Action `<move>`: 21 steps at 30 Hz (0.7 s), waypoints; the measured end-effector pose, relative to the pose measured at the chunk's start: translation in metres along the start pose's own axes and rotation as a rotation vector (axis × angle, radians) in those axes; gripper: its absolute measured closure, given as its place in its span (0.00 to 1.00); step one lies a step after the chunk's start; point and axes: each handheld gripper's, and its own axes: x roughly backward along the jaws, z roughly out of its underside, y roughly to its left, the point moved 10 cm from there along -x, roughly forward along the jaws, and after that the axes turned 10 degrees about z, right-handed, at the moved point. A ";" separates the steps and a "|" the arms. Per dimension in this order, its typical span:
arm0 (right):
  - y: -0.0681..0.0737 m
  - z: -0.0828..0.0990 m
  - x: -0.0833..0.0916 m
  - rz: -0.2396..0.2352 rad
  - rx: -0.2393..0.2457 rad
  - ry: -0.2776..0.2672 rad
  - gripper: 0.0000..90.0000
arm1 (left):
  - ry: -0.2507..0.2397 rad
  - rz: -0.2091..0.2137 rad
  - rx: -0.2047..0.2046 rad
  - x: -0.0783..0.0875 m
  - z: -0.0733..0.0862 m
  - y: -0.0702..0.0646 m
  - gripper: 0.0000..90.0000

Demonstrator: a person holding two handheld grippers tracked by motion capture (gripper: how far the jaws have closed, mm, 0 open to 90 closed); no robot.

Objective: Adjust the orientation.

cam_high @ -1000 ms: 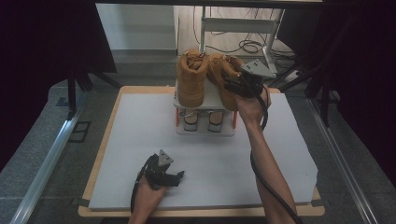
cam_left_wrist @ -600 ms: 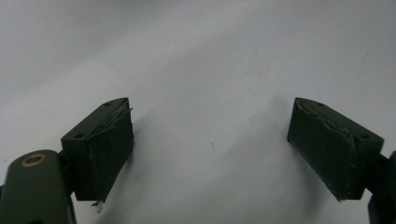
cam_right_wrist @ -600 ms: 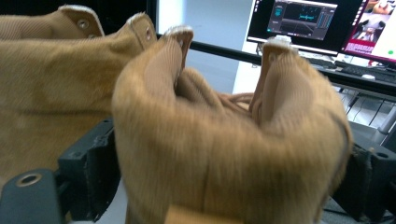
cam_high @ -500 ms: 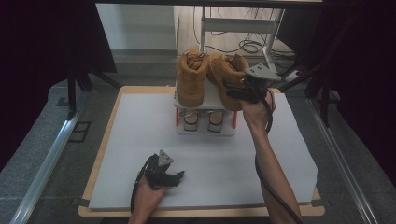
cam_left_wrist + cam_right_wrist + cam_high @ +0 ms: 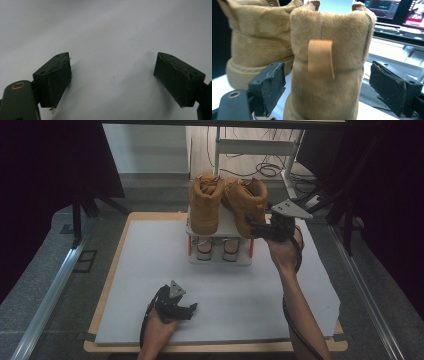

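Right tool sits at the heel of the right boot, jaws spread either side of it, pads clear after just opening. Both boots stand on the white rack at the far desk edge. Left tool rests near, jaws apart, empty.

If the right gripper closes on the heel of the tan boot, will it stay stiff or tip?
The right boot looks thick and padded at the heel, so it probably gives slightly but holds shape. Its suede-like surface should grip well. It stands tall on the small rack, so a push might tip it.
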 end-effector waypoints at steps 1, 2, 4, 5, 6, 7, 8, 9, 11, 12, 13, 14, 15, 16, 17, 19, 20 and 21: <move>-0.001 0.002 0.002 -0.008 -0.003 0.002 0.15 | 0.000 0.000 0.000 0.000 0.000 0.000 0.16; -0.002 0.003 0.004 -0.013 -0.003 0.002 0.15 | 0.001 0.000 -0.001 0.000 0.000 0.000 0.16; -0.003 0.007 0.009 -0.024 -0.008 0.007 0.15 | 0.000 0.000 0.000 0.000 0.000 0.000 0.16; -0.004 0.009 0.011 -0.026 -0.007 0.010 0.15 | 0.002 0.001 -0.002 0.000 0.000 0.000 0.16; -0.004 0.010 0.013 -0.030 -0.005 0.011 0.15 | 0.000 0.000 0.000 0.000 0.000 0.000 0.16; -0.004 0.012 0.015 -0.033 -0.004 0.013 0.15 | 0.002 0.001 -0.001 0.000 0.000 0.000 0.16; -0.005 0.014 0.016 -0.038 -0.005 0.014 0.15 | 0.002 0.001 -0.002 0.000 0.000 0.000 0.16; -0.005 0.016 0.018 -0.047 -0.006 0.016 0.15 | 0.002 0.001 -0.002 0.000 0.000 0.000 0.16; -0.005 0.021 0.021 -0.058 -0.004 0.022 0.15 | 0.000 0.000 0.000 0.000 0.000 0.000 0.16; -0.005 0.023 0.022 -0.063 -0.002 0.023 0.15 | 0.002 0.001 -0.001 0.000 0.000 0.000 0.16; -0.005 0.025 0.023 -0.064 -0.001 0.024 0.15 | 0.003 0.000 -0.001 0.000 0.000 0.000 0.16; -0.005 0.026 0.025 -0.068 -0.004 0.024 0.15 | 0.004 0.000 -0.002 0.000 0.000 0.000 0.16; -0.006 0.028 0.026 -0.069 -0.009 0.028 0.15 | 0.004 0.000 -0.002 0.000 0.000 0.000 0.16; -0.006 0.030 0.027 -0.068 -0.012 0.034 0.16 | 0.003 0.000 -0.001 0.000 0.000 0.000 0.16; -0.007 0.032 0.027 -0.065 -0.017 0.044 0.16 | 0.005 0.000 -0.002 0.000 0.000 0.000 0.16; -0.008 0.035 0.029 -0.061 -0.026 0.053 0.23 | 0.004 0.000 -0.001 0.000 0.000 0.000 0.16; -0.009 0.037 0.031 -0.057 -0.029 0.051 0.28 | 0.006 0.000 -0.002 0.000 0.000 0.000 0.16; -0.010 0.038 0.032 -0.053 -0.032 0.051 0.30 | 0.006 0.000 -0.002 0.000 0.000 0.000 0.16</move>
